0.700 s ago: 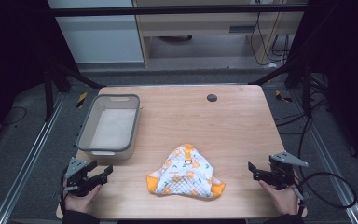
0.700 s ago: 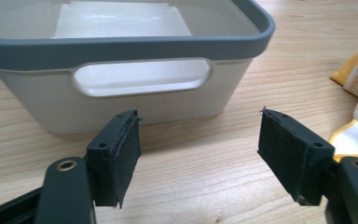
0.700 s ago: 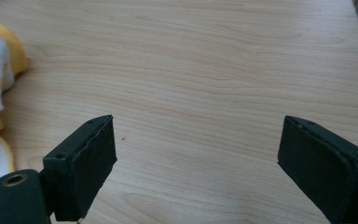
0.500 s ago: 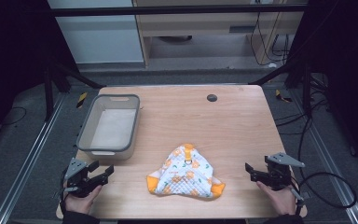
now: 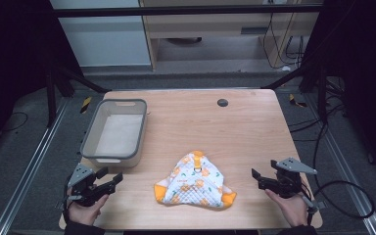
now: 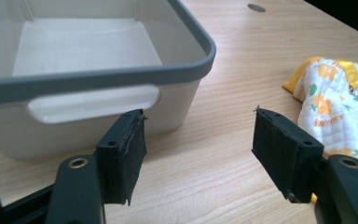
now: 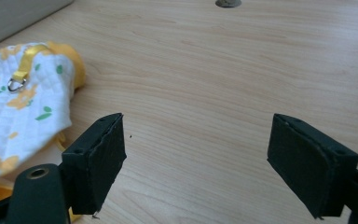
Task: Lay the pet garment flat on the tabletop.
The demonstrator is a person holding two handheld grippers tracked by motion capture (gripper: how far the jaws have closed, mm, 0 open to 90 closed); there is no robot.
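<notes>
A white quilted cloth (image 5: 195, 182) with orange print, yellow trim and a small metal ring lies crumpled near the table's front middle. It also appears at the right of the left gripper view (image 6: 340, 102) and at the left of the right gripper view (image 7: 18, 107). My left gripper (image 5: 111, 179) is open at the front left corner, pointing toward the cloth and the bin. My right gripper (image 5: 255, 177) is open at the front right, a short way from the cloth's right edge. Both grippers are empty.
A grey-rimmed empty plastic bin (image 5: 98, 132) stands at the left of the table, close ahead of the left gripper (image 6: 121, 79). A dark round cable hole (image 5: 222, 102) sits at the far side of the wooden table (image 5: 245, 132). Cables trail off the right edge.
My right gripper has crept a little left toward the cloth. The left gripper and the cloth have stayed where they were.
</notes>
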